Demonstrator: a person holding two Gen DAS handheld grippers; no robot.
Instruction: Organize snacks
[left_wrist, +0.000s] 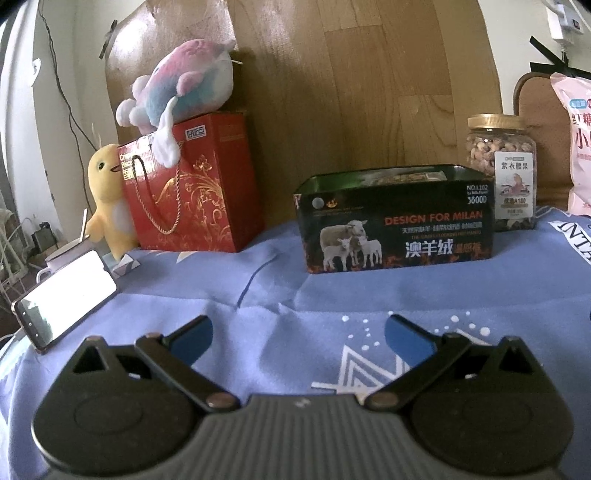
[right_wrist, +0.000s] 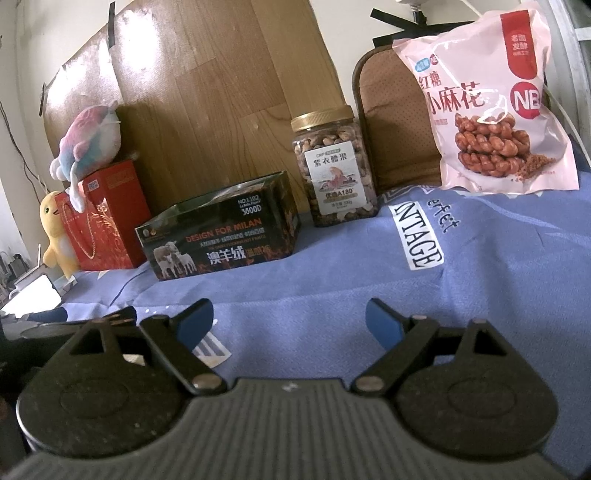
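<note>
Right tool (right_wrist: 290, 321) gapes before pink, glossy, upright snack bag (right_wrist: 495, 99).

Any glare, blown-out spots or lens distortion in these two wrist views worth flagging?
Left wrist view: the phone screen is blown out to white, and the wood-grain backboard bows from fisheye distortion. Right wrist view: the pink snack bag shows specular glare on its film, the backboard's left part has a sheen, and the frame corners are vignetted black.

Dark tin (left_wrist: 397, 218) reads "DESIGN FOR MILAN"; cloth (right_wrist: 419, 236) "NTAGE".
</note>
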